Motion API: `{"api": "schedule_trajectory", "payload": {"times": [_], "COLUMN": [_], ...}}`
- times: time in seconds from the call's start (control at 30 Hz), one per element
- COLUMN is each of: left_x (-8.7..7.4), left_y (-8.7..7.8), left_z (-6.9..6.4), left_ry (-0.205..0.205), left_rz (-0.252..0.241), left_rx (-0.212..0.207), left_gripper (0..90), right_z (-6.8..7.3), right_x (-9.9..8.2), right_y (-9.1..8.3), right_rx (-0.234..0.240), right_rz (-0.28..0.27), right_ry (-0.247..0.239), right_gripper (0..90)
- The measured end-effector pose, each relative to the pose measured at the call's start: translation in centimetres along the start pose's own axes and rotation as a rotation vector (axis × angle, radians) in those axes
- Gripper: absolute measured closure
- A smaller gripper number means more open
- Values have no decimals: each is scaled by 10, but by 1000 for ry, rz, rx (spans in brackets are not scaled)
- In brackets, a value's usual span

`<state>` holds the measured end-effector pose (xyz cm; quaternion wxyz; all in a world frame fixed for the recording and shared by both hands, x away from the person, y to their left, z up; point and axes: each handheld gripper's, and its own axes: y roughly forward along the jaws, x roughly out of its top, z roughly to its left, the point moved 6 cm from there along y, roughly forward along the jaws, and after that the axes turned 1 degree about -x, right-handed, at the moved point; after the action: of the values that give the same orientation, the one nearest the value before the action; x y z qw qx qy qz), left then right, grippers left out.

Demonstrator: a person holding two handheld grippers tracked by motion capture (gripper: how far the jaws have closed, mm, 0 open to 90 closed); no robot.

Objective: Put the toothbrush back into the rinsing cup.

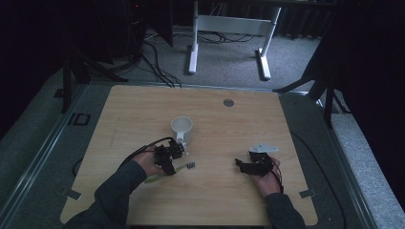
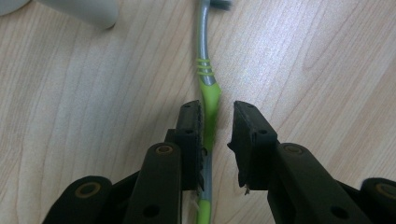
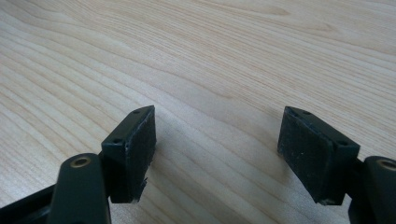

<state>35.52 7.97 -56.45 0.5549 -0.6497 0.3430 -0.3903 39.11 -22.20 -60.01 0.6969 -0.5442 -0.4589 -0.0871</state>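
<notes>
The left hand-held gripper [image 2: 217,123] straddles a green-and-grey toothbrush [image 2: 208,100] lying flat on the wooden bench [image 1: 229,129], jaws partly apart: one pad sits against the handle, the other stands just clear of it. A white cup [image 1: 182,129] stands just beyond, near the brush's head end. The right hand-held gripper [image 3: 217,154] hovers well apart over bare wood, jaws wide and empty. The step in hand appears to be the grasp; the next move likely calls for closing squarely on the slim handle before lifting.
</notes>
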Motion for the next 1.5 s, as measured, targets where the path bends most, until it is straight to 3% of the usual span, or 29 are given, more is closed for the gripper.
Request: {"api": "schedule_trajectory", "payload": {"times": [0.8,1.5], "left_x": [2,3], "left_y": [12,9], "left_z": [2,2], "left_ry": [9,20], "left_rz": [57,47], "left_rx": [6,18], "left_gripper": [793,821], "right_z": [0,0], "right_x": [0,0], "right_y": [0,0], "right_rx": [0,0], "right_rz": [0,0], "right_ry": [0,-1], "right_gripper": [274,273]}}
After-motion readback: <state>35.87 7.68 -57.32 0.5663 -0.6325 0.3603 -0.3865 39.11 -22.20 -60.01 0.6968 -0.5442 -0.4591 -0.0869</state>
